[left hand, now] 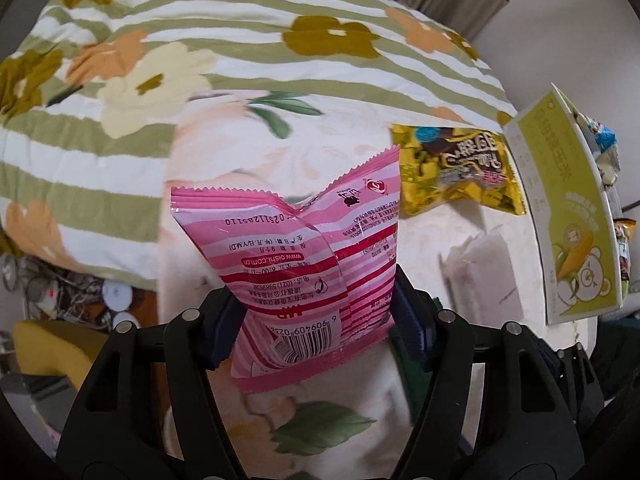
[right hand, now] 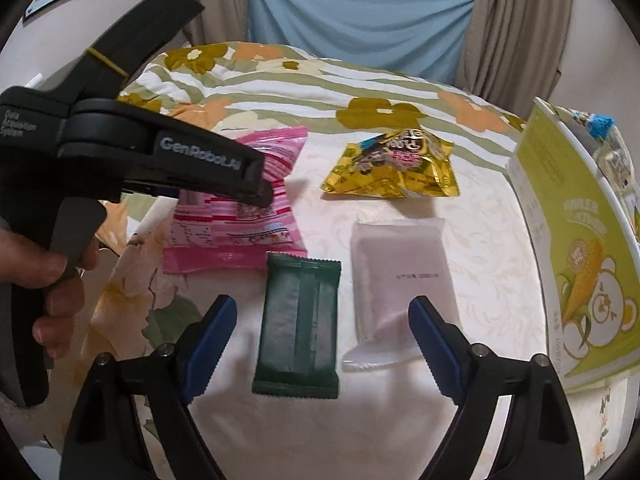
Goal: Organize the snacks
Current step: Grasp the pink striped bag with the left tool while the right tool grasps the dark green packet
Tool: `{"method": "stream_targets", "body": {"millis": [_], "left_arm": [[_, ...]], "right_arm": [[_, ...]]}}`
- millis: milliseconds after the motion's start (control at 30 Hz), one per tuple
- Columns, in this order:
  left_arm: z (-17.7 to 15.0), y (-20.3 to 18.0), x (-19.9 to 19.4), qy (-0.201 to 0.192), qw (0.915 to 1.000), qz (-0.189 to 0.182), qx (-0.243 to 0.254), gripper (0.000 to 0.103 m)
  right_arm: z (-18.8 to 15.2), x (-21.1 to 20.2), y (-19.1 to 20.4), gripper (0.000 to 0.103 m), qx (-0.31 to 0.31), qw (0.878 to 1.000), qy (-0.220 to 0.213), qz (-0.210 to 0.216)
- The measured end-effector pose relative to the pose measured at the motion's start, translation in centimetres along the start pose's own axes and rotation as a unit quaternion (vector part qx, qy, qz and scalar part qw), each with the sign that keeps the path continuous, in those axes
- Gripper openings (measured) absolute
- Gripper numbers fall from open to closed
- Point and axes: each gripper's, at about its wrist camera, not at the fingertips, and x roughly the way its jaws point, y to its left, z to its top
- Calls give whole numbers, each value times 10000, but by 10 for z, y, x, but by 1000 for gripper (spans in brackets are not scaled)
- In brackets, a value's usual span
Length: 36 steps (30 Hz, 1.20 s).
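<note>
Far left of the right wrist view: bare hand (right hand: 52, 284) wrapped round the handle of the left gripper (right hand: 256, 190), reaching in level from the left edge toward frame centre. Jaws clamped on the pink snack packet (right hand: 236, 216) at left of centre; in the left wrist view, same pink packet (left hand: 304, 264) pinched between both pads at frame centre, seemingly raised off the bed cover (right hand: 480, 240), though hard to confirm through the fisheye. Lower centre: green packet (right hand: 298, 328) flat, lying between the fingers of the right gripper (right hand: 320, 344), jaws wide apart, holding nothing, hovering low. Right of it, white packet (right hand: 400, 280) flat; above, yellow packet (right hand: 394, 168) crumpled. Far right: corn-print box (right hand: 576, 248) on edge, some snacks apparently in it already. Probably early-to-middle: one packet in hand, three loose.
</note>
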Motion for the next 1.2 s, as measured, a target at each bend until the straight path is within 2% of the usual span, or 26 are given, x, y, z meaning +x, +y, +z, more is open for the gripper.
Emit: {"method": "stream_targets", "body": {"millis": [67, 367, 533, 633, 933, 1200], "left_arm": [[-2, 5, -2, -15, 10000, 22, -53, 64], [-5, 13, -7, -92, 9999, 124, -74, 63], [-6, 16, -9, -71, 9999, 130, -19, 63], [-8, 16, -11, -66, 9998, 174, 17, 63], [-9, 17, -28, -188, 9997, 130, -41, 63], [2, 1, -72, -444, 9990, 11, 40, 63]], "right_arm": [[0, 3, 3, 74, -15, 10000, 23, 93], [-7, 29, 11, 62, -50, 9989, 393, 267], [-7, 34, 11, 59, -55, 9987, 453, 217], [-7, 40, 12, 42, -59, 9980, 583, 223], [-6, 39, 10, 41, 138, 9975, 623, 298], [14, -1, 2, 41, 251, 9991, 243, 255]]}}
